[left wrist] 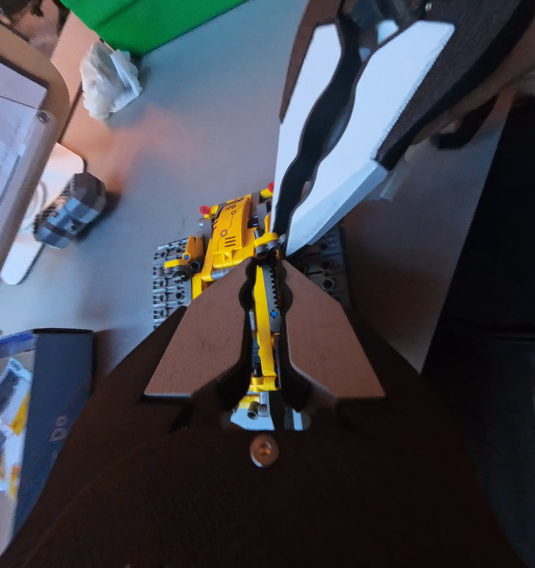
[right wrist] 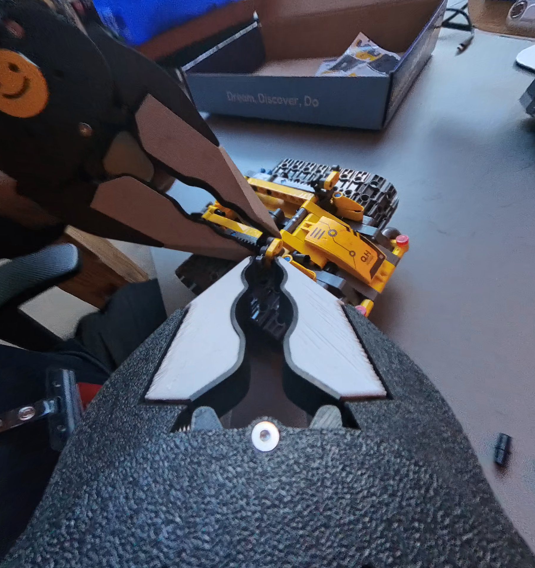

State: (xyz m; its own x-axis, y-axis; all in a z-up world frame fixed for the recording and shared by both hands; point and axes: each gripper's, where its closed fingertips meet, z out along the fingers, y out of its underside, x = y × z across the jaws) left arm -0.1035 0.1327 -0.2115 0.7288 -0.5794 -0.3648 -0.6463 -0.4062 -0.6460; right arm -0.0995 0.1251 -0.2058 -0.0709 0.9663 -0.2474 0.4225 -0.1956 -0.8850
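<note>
On the grey bench (right wrist: 444, 246) stands a yellow brick-built tracked vehicle (right wrist: 337, 242) with dark grey tracks, and both grippers meet at it. The left gripper (left wrist: 267, 261), with brown fingers, has its jaws narrow, closed about a yellow boom (left wrist: 263, 313) with a toothed grey rack that runs between the fingers toward 6 o'clock. The right gripper (right wrist: 264, 261), with white fingers, comes in from 1 o'clock in the left wrist view; its jaws are nearly together, pinching a small black piece beside a yellow connector (right wrist: 273, 246) at the boom's end. An open blue cardboard box (right wrist: 290, 98) lies at 12 o'clock in the right wrist view, and a small black pin (right wrist: 502, 448) lies at 4 o'clock.
</note>
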